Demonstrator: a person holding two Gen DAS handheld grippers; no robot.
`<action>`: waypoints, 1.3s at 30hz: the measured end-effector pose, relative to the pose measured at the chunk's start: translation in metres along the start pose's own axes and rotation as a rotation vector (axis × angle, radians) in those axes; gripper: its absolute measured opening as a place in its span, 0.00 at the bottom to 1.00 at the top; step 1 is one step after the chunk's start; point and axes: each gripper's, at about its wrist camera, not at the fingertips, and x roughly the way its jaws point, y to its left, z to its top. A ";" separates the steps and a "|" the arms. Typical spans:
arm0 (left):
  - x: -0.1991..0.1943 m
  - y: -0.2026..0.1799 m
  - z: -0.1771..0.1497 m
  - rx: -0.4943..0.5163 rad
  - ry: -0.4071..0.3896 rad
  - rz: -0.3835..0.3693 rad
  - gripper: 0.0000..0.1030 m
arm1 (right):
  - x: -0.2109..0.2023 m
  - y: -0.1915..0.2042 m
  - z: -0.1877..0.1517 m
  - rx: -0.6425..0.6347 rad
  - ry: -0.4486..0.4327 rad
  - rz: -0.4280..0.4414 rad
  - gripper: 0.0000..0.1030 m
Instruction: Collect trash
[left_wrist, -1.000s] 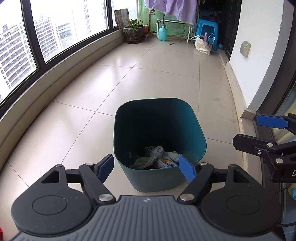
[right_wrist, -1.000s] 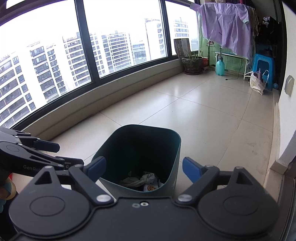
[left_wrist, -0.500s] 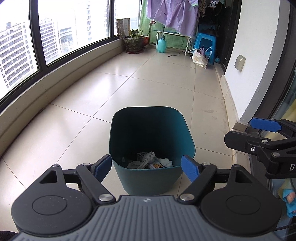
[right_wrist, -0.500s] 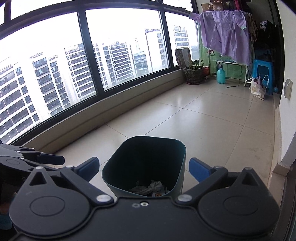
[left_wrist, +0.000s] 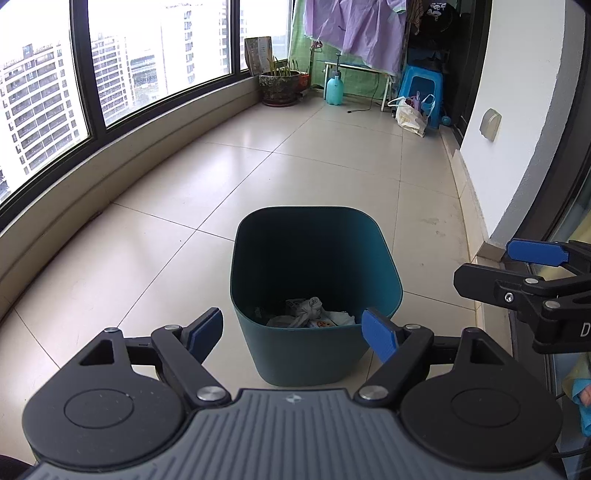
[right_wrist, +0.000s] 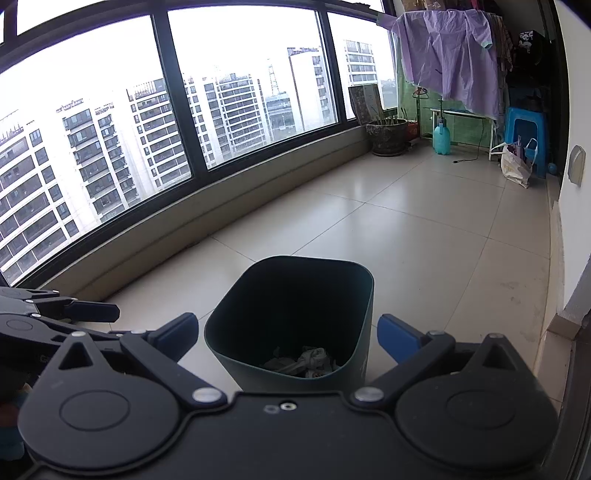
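A dark teal trash bin (left_wrist: 391, 273) stands on the tiled balcony floor; it also shows in the right wrist view (right_wrist: 364, 291). Crumpled paper and wrappers (left_wrist: 310, 314) lie at its bottom, also visible in the right wrist view (right_wrist: 306, 362). My left gripper (left_wrist: 295, 328) is open and empty, above and just in front of the bin. My right gripper (right_wrist: 286, 332) is open and empty, also above the bin's near side. The right gripper appears at the right edge of the left wrist view (left_wrist: 532, 273), the left gripper at the left edge of the right wrist view (right_wrist: 62, 314).
Curved windows and a low sill (left_wrist: 110, 177) run along the left. A white wall (left_wrist: 517, 110) and door frame are on the right. At the far end stand a potted plant (left_wrist: 279, 83), a spray bottle (left_wrist: 334, 88), a blue stool (left_wrist: 421, 83), a bag (left_wrist: 408, 114) and hanging laundry (left_wrist: 354, 33).
Both grippers have risen and drawn back from the bin, so it sits lower and smaller in both views. Both stay open and empty.
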 end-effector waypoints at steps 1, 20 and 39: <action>-0.001 0.001 0.000 -0.002 0.000 0.003 0.80 | 0.000 0.000 0.000 -0.001 -0.002 -0.001 1.00; -0.003 0.000 -0.004 -0.044 -0.009 0.021 0.80 | -0.007 0.005 -0.006 -0.021 -0.029 -0.016 1.00; -0.003 0.002 -0.005 -0.053 -0.017 0.030 0.80 | -0.010 0.007 0.001 -0.021 -0.026 -0.021 1.00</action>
